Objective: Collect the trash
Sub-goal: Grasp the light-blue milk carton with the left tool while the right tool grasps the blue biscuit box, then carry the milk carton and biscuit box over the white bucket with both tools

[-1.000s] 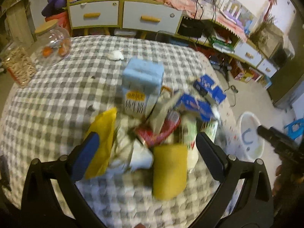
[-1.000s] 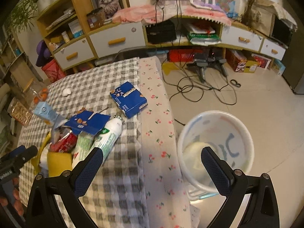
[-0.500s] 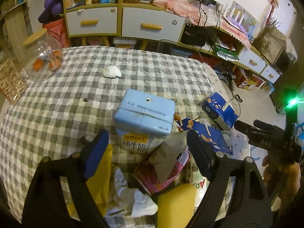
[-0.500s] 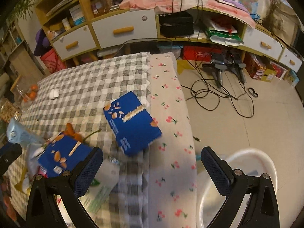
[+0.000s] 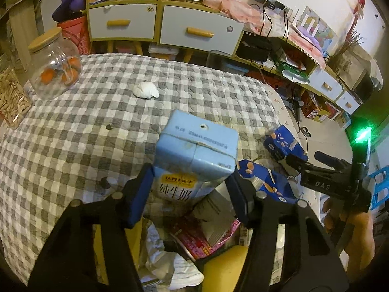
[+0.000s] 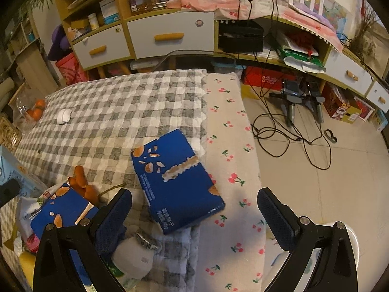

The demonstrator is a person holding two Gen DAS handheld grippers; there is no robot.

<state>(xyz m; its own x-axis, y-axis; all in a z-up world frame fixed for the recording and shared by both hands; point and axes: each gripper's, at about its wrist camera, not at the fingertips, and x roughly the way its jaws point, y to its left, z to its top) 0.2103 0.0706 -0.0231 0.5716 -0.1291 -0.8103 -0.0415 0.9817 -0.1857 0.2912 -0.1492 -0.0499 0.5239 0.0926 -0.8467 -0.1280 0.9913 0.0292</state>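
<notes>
Your left gripper (image 5: pixel 190 191) has just been closing around the pale blue milk carton (image 5: pixel 195 155), which stands upright at the far edge of the trash heap on the checked tablecloth (image 5: pixel 73 126); the blue pads sit against its two side faces just under the top, so I judge you are pinching it, though the contact looks only just made. Expect a light, probably empty carton with thin card walls; they are stiff at the folded corners and soft in the middle of each face, so a hard squeeze will dent it and let it twist; holding high, near the folded top seam, is the firmer place, and the printed skin looks smooth enough to slip if you lift fast. Your left hand is pitched steeply down over the heap, with the crumpled wrappers (image 5: pixel 170 265) and a yellow packet (image 5: pixel 223 270) lying nearer to you beneath the fingers.

Your right gripper (image 6: pixel 194 209) is spread wide and holds nothing; it also tilts steeply down, hanging over the near right part of the table where a flat dark blue box (image 6: pixel 177 182) lies on the cloth; that box looks like light, rigid card, best taken across its short width; a white bottle (image 6: pixel 132 259) lies just beside the left finger, and the rim of the white bin (image 6: pixel 352 238) shows at the lower right, on the floor.
</notes>
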